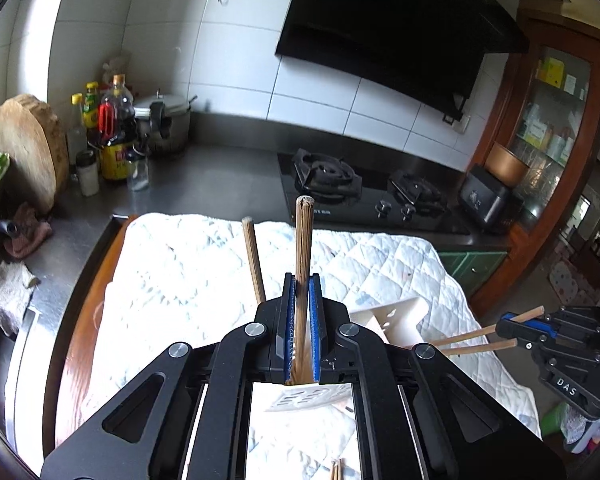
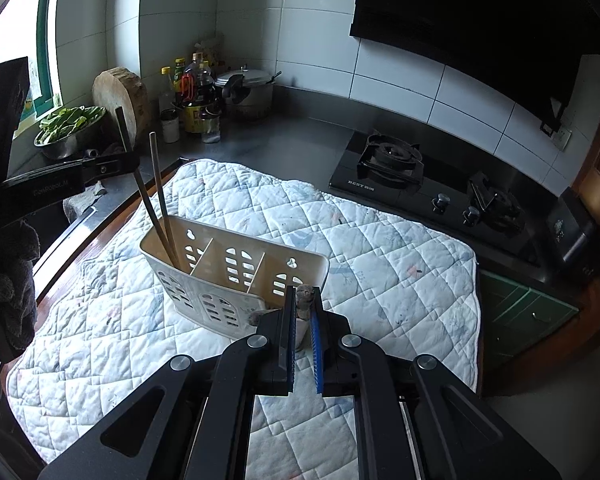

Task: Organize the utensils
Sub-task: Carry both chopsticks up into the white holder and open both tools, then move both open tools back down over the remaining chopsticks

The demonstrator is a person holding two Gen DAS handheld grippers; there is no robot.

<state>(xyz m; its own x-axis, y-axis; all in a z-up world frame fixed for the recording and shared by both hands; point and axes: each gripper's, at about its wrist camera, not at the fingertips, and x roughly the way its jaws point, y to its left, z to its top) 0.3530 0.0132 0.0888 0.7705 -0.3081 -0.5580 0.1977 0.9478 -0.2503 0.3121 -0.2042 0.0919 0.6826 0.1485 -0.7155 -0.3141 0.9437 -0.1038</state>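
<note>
On the quilted white mat [image 2: 380,256] beside the gas hob [image 2: 432,184], a cream three-compartment utensil holder [image 2: 236,276] is being kept upright, walls perforated.

Left gripper [image 1: 302,280]: jaws are being held together, clamped on one wooden chopstick [image 1: 303,248]. In the right wrist view this chopstick [image 2: 140,184] is being angled down into the holder's leftmost compartment, lower end inside it. A second chopstick [image 2: 158,184] is being leaned in the same compartment, just beside the first; whether the left gripper [image 2: 130,162] is pinching it too cannot be told. In the left wrist view it [image 1: 254,260] is being shown left of the jaws, not between the pads.

Right gripper [image 2: 304,292]: jaws are being held nearly together, clamped on the grey-tipped end of a stick-like utensil [image 2: 305,294]; a second similar tip [image 2: 256,316] is being shown just left of the jaws. From the left wrist view the right gripper [image 1: 504,326] is being seen shut on wooden chopsticks [image 1: 476,338], their far ends pointing toward the holder [image 1: 396,316]; how many are being gripped cannot be told.

Middle and right compartments are not being occupied. More chopstick ends [image 1: 336,470] are being shown at the bottom edge of the left wrist view, lying on the mat [image 1: 172,264].
</note>
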